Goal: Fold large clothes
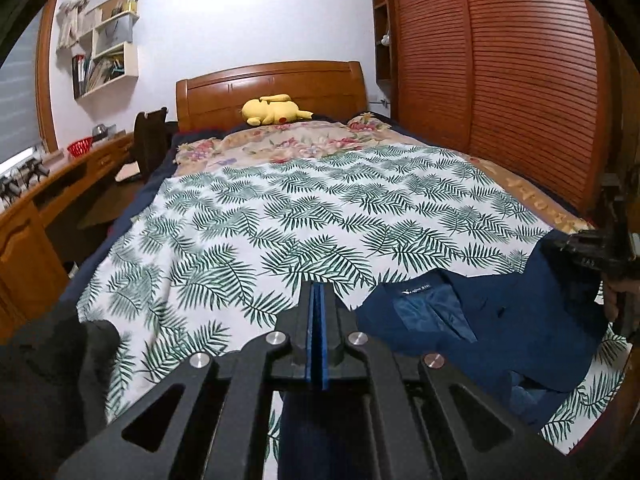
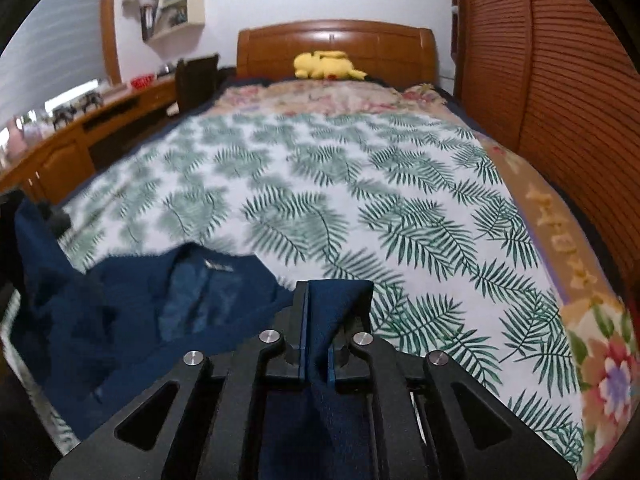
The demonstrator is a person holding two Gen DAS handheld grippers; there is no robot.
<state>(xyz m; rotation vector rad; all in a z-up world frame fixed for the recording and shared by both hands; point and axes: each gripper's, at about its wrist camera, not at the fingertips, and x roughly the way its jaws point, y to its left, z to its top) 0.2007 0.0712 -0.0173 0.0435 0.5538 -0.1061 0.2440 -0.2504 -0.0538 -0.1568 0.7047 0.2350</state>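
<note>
A dark blue garment (image 1: 480,320) with a small neck label lies bunched at the near end of the bed, on a white sheet with green palm leaves (image 1: 280,216). My left gripper (image 1: 319,292) is shut, its blue pads pressed together, with blue cloth hanging below it. My right gripper (image 2: 316,292) is shut on a fold of the blue garment (image 2: 160,312), which spreads to its left. The right gripper also shows at the right edge of the left wrist view (image 1: 592,248).
A yellow plush toy (image 1: 272,110) lies at the wooden headboard (image 1: 272,84) on a floral blanket (image 1: 288,140). A wooden desk (image 1: 52,184) runs along the left, a slatted wardrobe (image 1: 520,80) along the right. A dark garment (image 1: 52,368) sits at the near left.
</note>
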